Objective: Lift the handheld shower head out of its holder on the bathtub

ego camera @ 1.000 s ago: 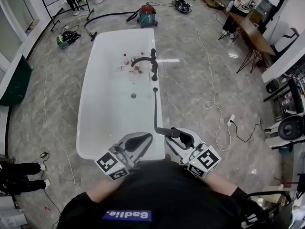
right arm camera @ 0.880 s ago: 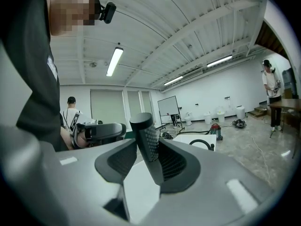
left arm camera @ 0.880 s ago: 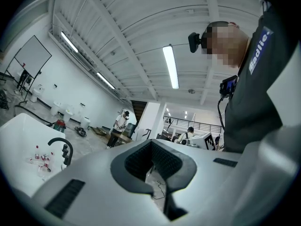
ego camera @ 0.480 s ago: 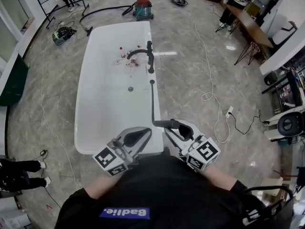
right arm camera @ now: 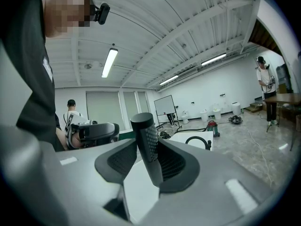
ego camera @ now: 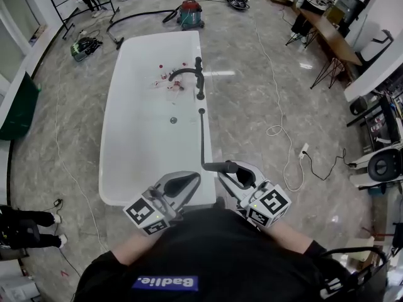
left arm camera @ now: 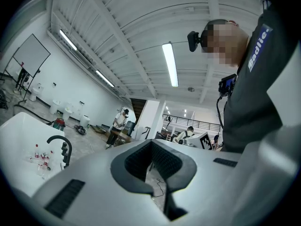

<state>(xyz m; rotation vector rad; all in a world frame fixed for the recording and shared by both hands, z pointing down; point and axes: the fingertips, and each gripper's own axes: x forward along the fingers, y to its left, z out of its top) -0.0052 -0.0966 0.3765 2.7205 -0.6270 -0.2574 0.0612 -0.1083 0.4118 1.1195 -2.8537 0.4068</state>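
My right gripper is shut on the black handheld shower head, which it holds over the near end of the white bathtub. The shower head's black hose runs from it along the tub's right rim to a small black fitting. In the right gripper view the ribbed handle stands upright between the pads. My left gripper hovers beside it over the tub's near rim, shut with nothing between its jaws. The black faucet stands further along the rim.
Small bottles lie in the tub near the faucet, and the drain is mid-tub. A red vacuum stands beyond the far end. A white cable loops over the marble floor at right. A table is at far right.
The head view has shifted slightly. Both grippers and the shower head keep nearly the same place.
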